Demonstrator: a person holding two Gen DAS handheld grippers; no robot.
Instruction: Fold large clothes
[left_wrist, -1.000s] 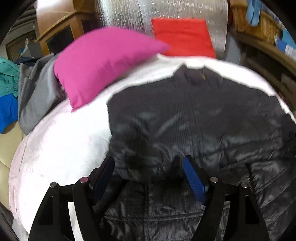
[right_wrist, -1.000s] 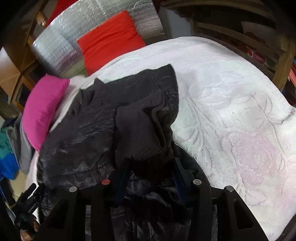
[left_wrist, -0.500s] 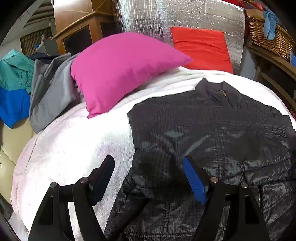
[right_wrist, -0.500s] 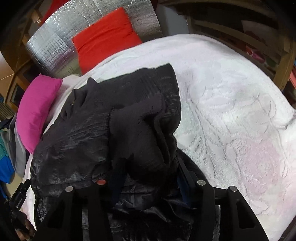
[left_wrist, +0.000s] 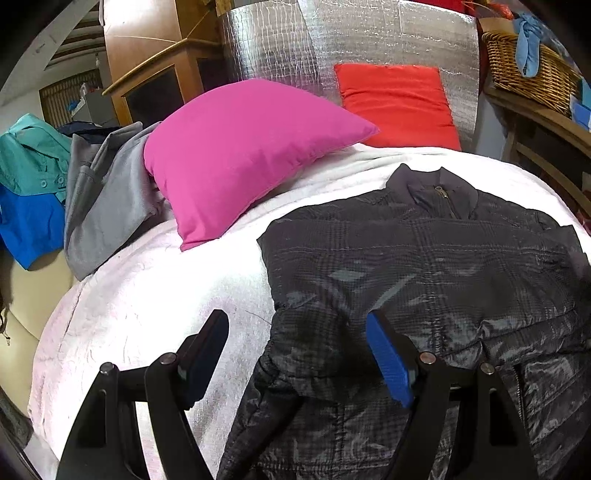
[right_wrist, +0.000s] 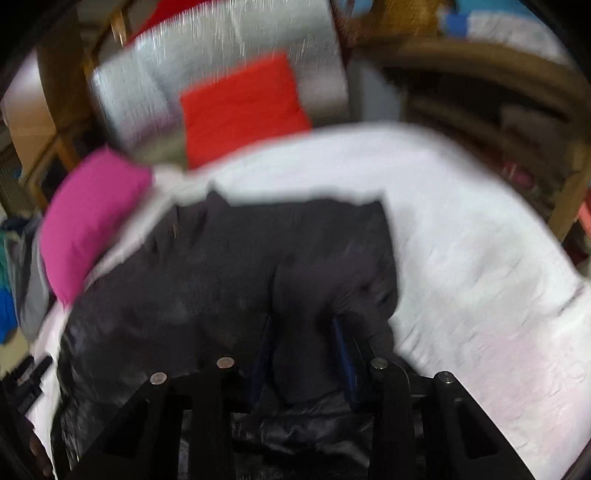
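A black quilted jacket (left_wrist: 424, 266) lies front up on the white bedspread (left_wrist: 147, 295), collar and zip toward the pillows. My left gripper (left_wrist: 295, 325) hovers open over the jacket's near left edge, its fingers apart from the cloth. In the blurred right wrist view, the jacket (right_wrist: 221, 277) has a bunched fold of sleeve cloth running down between the fingers of my right gripper (right_wrist: 303, 325). Those jaws are closing and the cloth fills the gap between the blue pads.
A pink pillow (left_wrist: 240, 147) and a red pillow (left_wrist: 395, 103) lean at the bed's head against silver foil. Grey (left_wrist: 103, 206), teal and blue clothes are piled at the left. A wicker basket (left_wrist: 528, 66) sits on wooden shelving at the right. Bare bedspread (right_wrist: 480, 258) stretches right of the jacket.
The left view has tipped up, showing more of the pillows and the jacket's collar. The right gripper has swung sideways with the sleeve fold, and its fingers stand closer together.
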